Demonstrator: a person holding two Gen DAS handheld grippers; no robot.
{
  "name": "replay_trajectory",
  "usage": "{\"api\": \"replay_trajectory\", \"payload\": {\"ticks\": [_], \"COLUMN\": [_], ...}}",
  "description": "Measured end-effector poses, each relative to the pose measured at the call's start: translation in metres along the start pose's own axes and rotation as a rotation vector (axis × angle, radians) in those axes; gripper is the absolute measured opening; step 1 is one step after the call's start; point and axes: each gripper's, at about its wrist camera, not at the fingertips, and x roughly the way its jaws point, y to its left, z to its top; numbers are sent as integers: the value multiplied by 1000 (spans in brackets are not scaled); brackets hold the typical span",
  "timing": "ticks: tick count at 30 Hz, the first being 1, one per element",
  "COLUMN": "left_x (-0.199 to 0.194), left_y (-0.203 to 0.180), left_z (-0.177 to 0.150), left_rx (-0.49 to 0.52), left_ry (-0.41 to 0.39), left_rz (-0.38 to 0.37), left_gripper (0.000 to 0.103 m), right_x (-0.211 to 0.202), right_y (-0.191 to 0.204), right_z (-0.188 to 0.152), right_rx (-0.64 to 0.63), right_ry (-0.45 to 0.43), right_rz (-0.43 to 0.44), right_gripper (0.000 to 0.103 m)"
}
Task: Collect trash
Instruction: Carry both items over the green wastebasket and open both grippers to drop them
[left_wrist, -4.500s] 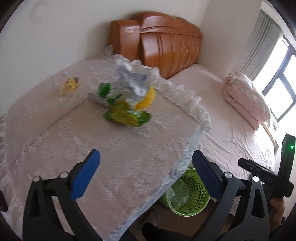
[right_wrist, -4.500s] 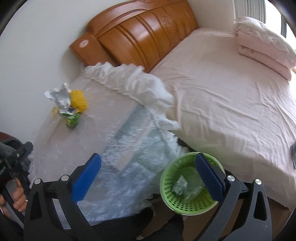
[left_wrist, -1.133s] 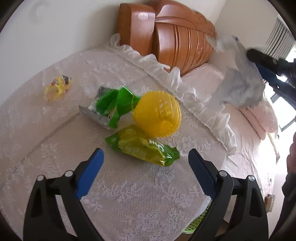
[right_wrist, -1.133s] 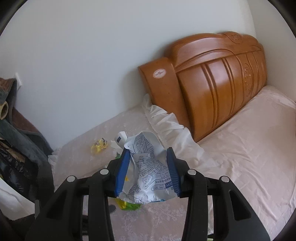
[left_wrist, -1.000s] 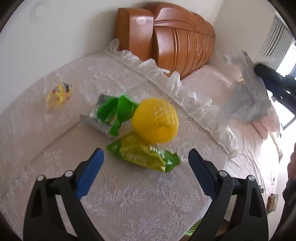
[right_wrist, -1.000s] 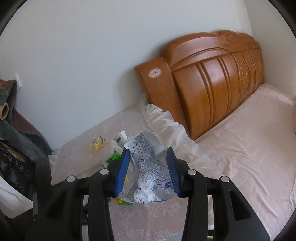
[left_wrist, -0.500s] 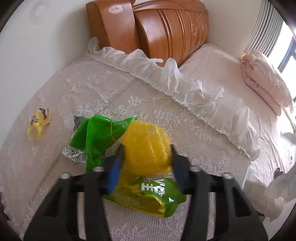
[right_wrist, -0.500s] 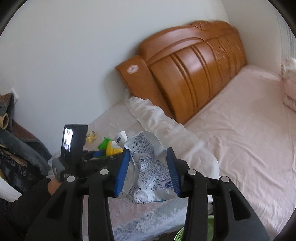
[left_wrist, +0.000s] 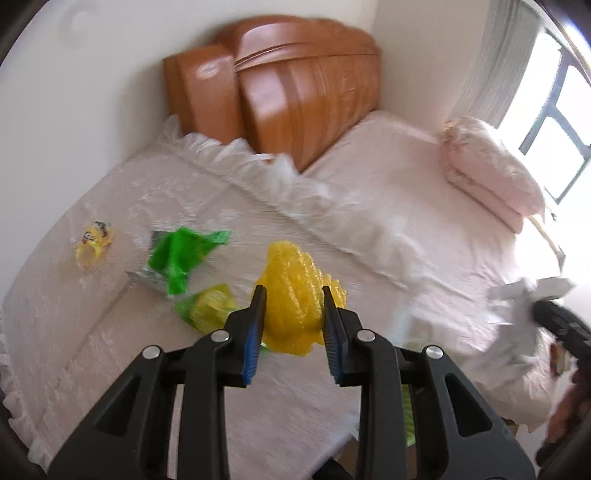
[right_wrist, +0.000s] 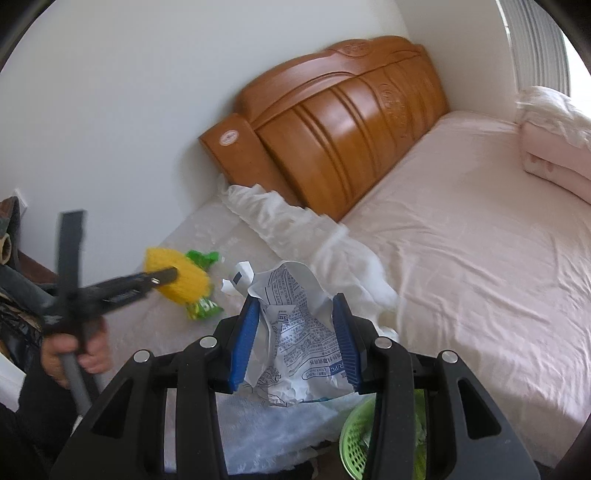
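Netting (left_wrist: 291, 295) sits between closing left jaws; right jaws clamp wrapper (right_wrist: 299, 332).

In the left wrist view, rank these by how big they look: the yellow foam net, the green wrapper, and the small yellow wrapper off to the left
1. Yellow foam net, though it sits nearest the camera, between the closing jaws, so its lead is unsure.
2. Green wrapper.
3. Small yellow wrapper, clearly smallest.

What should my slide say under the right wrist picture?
Right gripper clamps a crumpled printed wrapper above the green basket.
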Motion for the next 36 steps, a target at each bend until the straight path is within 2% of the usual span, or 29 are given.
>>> {"api": "replay_trajectory", "payload": {"ticks": [2,8,12,15,17,19,20,24,26,32,36], "left_x": [-12,-19,4,23,33,41,43,45,46,42,23], "left_y": [-19,-104,-161,-194,-207,-216,-218,-223,-223,-220,-212], "left_z": [-6,-44,-80,-106,-118,-125,-127,-128,-129,-131,-121], "left_rx": [22,199,308,406,440,437,430,411,402,341,306], "left_ry": [-3,40,151,237,278,306,315,305,300,310,241], "left_rz": [-44,-177,-277,-308,-311,-314,-316,-286,-271,-258,-262], "left_gripper": [29,30,30,30,35,42,50,73,81,87,92], "right_x": [-15,-54,-81,-96,-102,-106,-107,-106,-105,-96,-92], "right_y": [-12,-55,-82,-96,-105,-112,-116,-123,-124,-118,-116], "right_z": [-14,-51,-71,-82,-89,-95,-97,-105,-106,-107,-106], "right_rx": [6,81,128,155,168,178,181,183,182,154,135], "right_ry": [3,1,-7,-10,-7,1,6,23,30,44,50], "right_rz": [-46,-160,-236,-261,-271,-271,-271,-255,-239,-200,-196], "right_gripper": [42,42,42,42,42,42,42,42,43,43,43]}}
